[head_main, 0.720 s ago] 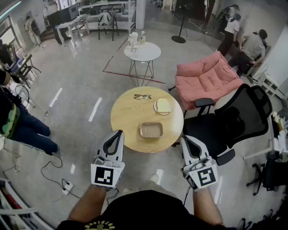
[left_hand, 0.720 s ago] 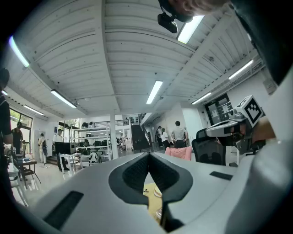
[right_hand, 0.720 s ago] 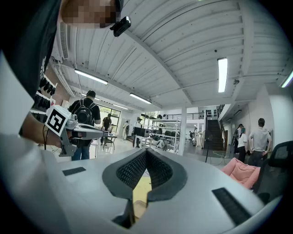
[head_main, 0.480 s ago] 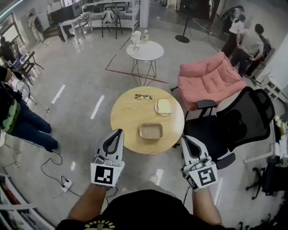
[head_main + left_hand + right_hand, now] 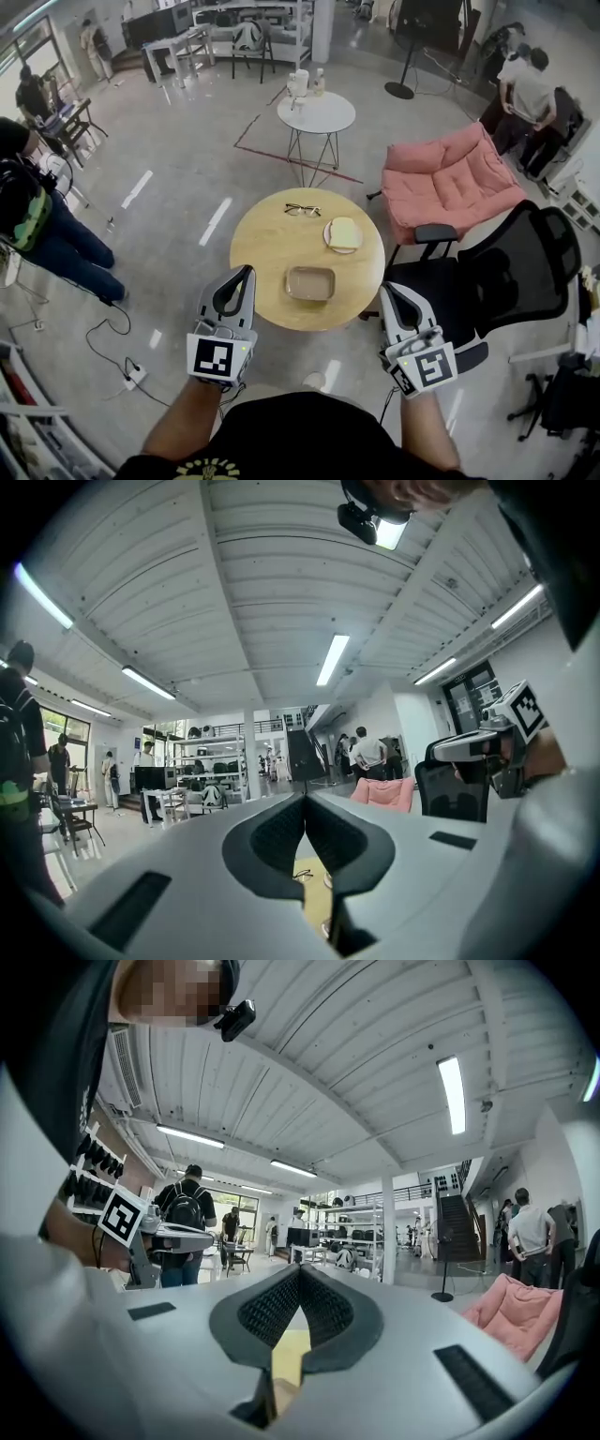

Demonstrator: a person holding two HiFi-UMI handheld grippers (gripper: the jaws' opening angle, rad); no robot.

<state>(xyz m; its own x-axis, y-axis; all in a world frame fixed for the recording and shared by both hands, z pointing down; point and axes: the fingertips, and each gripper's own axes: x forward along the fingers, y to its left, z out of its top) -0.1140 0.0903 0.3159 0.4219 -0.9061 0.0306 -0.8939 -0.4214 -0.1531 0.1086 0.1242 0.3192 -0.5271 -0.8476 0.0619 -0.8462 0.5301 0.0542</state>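
My left gripper (image 5: 247, 271) is shut and holds nothing. It hovers just off the near left edge of a round wooden table (image 5: 267, 248). Off the table's near right edge my right gripper (image 5: 385, 287) is likewise shut and empty. On the table lie a pair of glasses (image 5: 301, 210), a plate with a slice of bread (image 5: 343, 234), and a rectangular metal tray (image 5: 310, 282) nearest to me. In the left gripper view the jaws (image 5: 305, 801) meet, and the tabletop (image 5: 314, 897) shows below them. The right gripper view shows the same closed jaws (image 5: 298, 1271).
A pink cushioned seat (image 5: 450, 178) stands at the table's far right, and a black office chair (image 5: 497, 272) is close on the right. A small white round table (image 5: 316, 112) stands beyond. A person (image 5: 37, 225) is at the left, with cables and a power strip (image 5: 131, 375) on the floor.
Both grippers keep their pose and stay shut. The head view has shifted a little, so the table and seats sit slightly lower and further right.
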